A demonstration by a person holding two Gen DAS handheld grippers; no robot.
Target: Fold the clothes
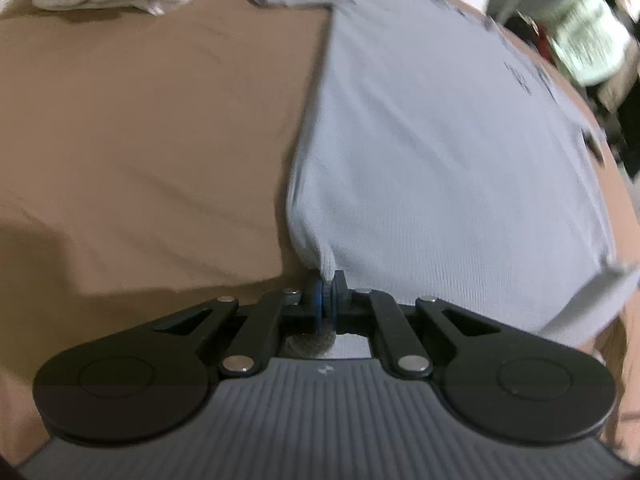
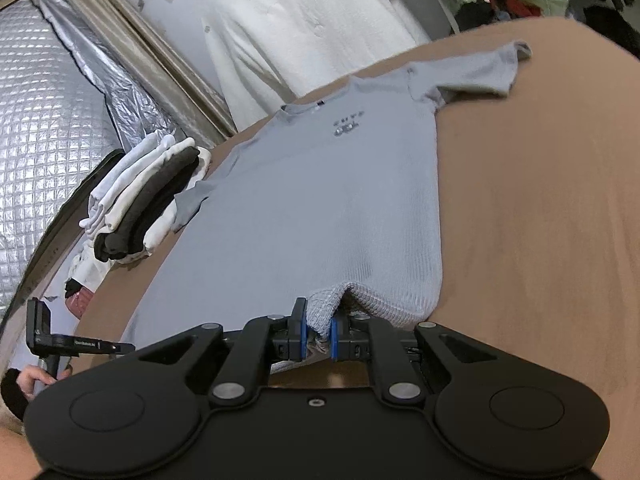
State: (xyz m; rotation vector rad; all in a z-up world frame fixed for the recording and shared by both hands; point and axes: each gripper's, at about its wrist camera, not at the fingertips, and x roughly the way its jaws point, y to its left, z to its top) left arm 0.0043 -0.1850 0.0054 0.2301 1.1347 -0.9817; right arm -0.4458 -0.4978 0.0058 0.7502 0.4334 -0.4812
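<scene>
Pile of folded clothes sits at left edge of brown table. Grey shirt lies flat, front up, beside pile. Left gripper squeezed tight on shirt's bottom left corner. Right gripper pinches bunched bottom hem, lifted a bit.

The left gripper points steeply downward, its jaws drawn tight together with a pinch of the grey T-shirt hem caught between the blue pads. The right gripper tilts down more gently, its jaws nearly closed and clamped on a bunched fold of the same hem, the cloth filling the narrow gap between its pads. In the right wrist view, a person's hand grips a black handle at the lower left edge.
</scene>
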